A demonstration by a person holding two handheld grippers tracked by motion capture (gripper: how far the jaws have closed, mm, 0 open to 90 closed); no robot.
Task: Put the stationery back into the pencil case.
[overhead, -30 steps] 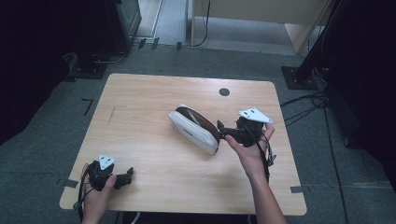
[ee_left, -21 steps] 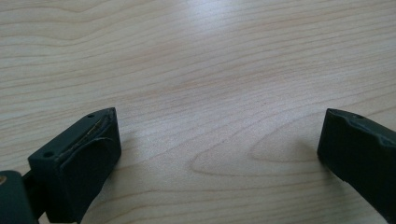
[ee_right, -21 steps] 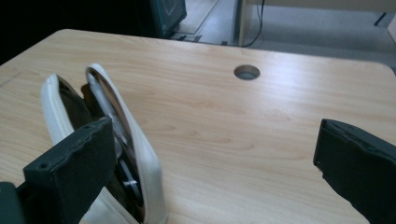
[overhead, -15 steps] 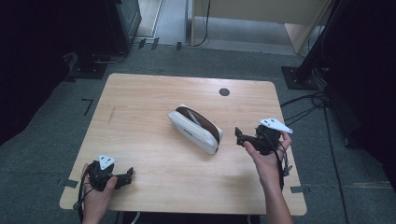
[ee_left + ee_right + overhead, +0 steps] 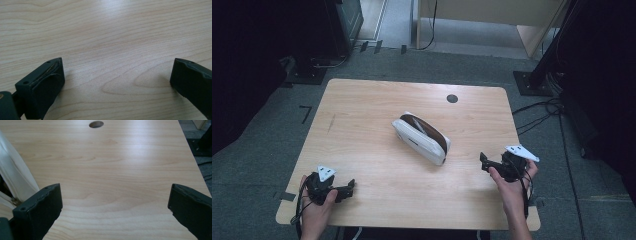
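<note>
Grey carpet lies all around a pale wooden desk (image 5: 362, 125) with one small round hole (image 5: 452, 98) near its far edge. On the right gripper (image 5: 115, 207) the fingers (image 5: 42, 207) stand wide apart and hold nothing; only bare wood shows between them, and the white edge of the pouch (image 5: 15, 175) peeks in at the side. On the left gripper (image 5: 117, 82) the fingers (image 5: 42, 85) are wide apart too, low over bare wood. In the high view the right gripper (image 5: 507, 164) sits near the desk's right edge, well apart from the white pouch with a brown top (image 5: 421, 137), which lies alone in the middle of the desk. A second ago this gripper was right up against the pouch; now it has let go and pulled back. The left gripper (image 5: 329, 186) has stayed at the near left corner. So the job with the pouch looks done for now, and both hands seem to be resting
</note>
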